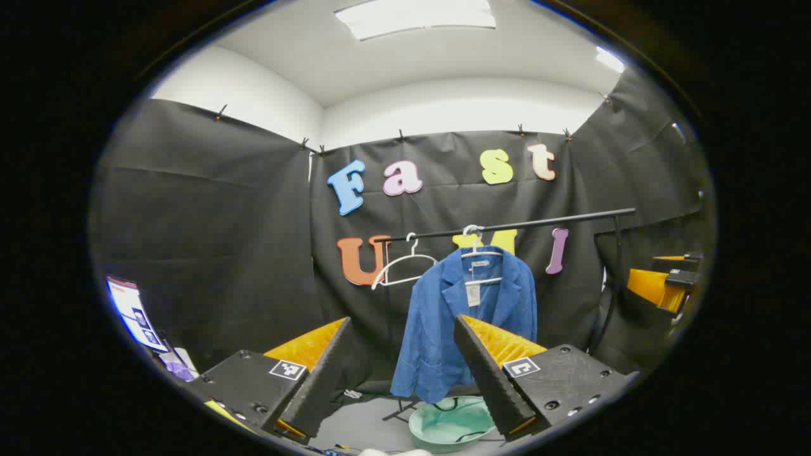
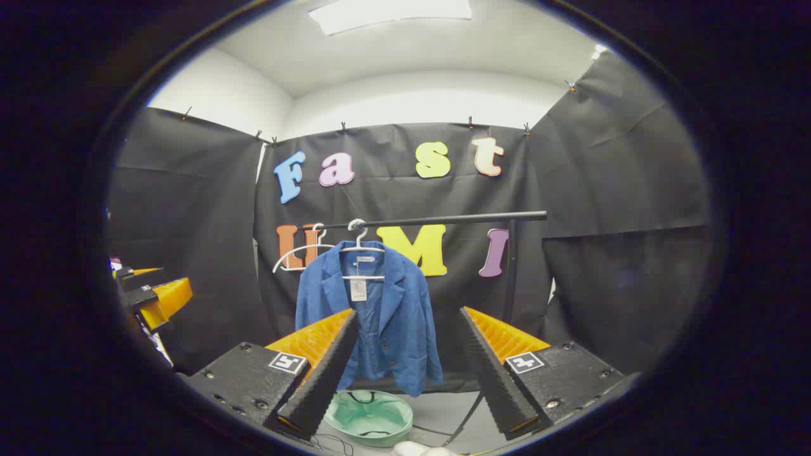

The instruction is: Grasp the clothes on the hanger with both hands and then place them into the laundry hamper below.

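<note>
In the left gripper view, the left gripper (image 1: 402, 380) is held wide open with nothing between its fingers. An empty hanger (image 1: 403, 265) is seen on the rail (image 1: 507, 225), and at its 3 o'clock the blue jacket (image 1: 443, 329) is hung on a second hanger. The hamper (image 1: 451, 423) is set on the floor at the jacket's 6 o'clock. In the right gripper view, the right gripper (image 2: 405, 373) is likewise spread wide and empty, well apart from the jacket.
</note>
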The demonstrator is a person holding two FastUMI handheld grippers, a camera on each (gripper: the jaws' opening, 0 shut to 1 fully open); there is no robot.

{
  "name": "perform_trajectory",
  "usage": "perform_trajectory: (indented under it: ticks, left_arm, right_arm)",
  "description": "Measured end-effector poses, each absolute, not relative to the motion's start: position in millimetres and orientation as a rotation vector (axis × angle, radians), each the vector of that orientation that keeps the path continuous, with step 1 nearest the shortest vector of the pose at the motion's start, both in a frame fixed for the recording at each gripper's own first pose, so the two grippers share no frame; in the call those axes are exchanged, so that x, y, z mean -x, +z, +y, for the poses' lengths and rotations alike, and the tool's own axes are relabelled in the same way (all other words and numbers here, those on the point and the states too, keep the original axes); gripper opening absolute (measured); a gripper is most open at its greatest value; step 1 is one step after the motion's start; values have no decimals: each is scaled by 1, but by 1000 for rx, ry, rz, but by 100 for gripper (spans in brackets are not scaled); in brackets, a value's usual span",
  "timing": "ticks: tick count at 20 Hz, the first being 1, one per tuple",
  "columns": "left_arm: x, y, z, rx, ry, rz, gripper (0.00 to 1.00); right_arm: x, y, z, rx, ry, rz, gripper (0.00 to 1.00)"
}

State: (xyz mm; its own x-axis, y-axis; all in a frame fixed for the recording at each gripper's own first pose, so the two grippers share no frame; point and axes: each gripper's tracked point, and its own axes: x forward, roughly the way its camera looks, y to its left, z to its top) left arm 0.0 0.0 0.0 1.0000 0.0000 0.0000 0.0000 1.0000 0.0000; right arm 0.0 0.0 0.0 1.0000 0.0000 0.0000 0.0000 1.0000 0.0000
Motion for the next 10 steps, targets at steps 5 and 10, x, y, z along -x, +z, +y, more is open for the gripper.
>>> perform_trajectory:
  ticks: [5,10]
  left_arm:
    - [0,6,10,-7,-15,-15,99]
    - [-1,4,20,14,-18,-15,99]
  right_arm:
    - [8,2,0,-9,-41,12,99]
    - [15,1,4,17,-59,8,99]
